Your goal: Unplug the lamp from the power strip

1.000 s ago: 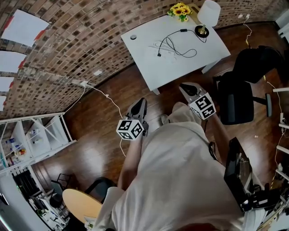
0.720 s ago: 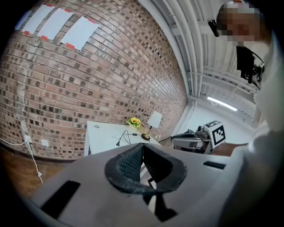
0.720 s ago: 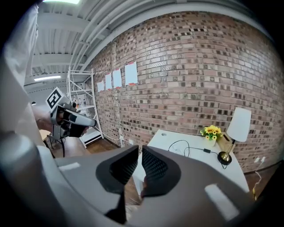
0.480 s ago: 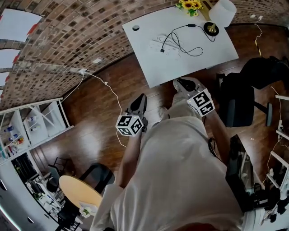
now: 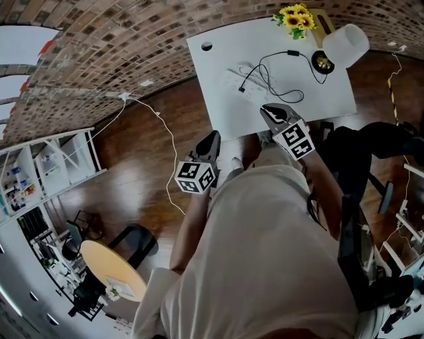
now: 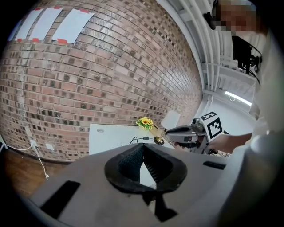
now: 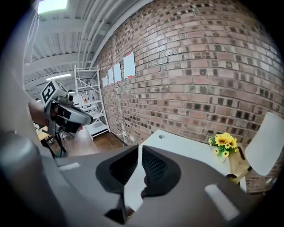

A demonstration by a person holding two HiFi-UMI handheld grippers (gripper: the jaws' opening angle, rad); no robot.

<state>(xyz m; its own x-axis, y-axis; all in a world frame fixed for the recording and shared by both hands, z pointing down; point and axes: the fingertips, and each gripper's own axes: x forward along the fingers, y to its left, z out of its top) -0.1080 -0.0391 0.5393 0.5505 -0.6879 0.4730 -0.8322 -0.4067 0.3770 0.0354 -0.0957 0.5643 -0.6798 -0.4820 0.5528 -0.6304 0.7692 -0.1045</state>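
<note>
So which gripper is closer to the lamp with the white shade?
Right. The right gripper is at the white table's near edge, short of the white-shaded lamp; the left gripper is farther back, over the brown wooden floor.

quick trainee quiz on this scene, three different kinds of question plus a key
1. True or false: the right tool holds something between its jaws.
2. Multiple choice: what stands beside the lamp on the white table? A) sunflowers B) a mug C) a laptop
3. Short answer: which is nearer the white table, the left tool or the right tool?

Key: 1 false, its jaws are together and empty; 2 A; 3 the right tool.
</note>
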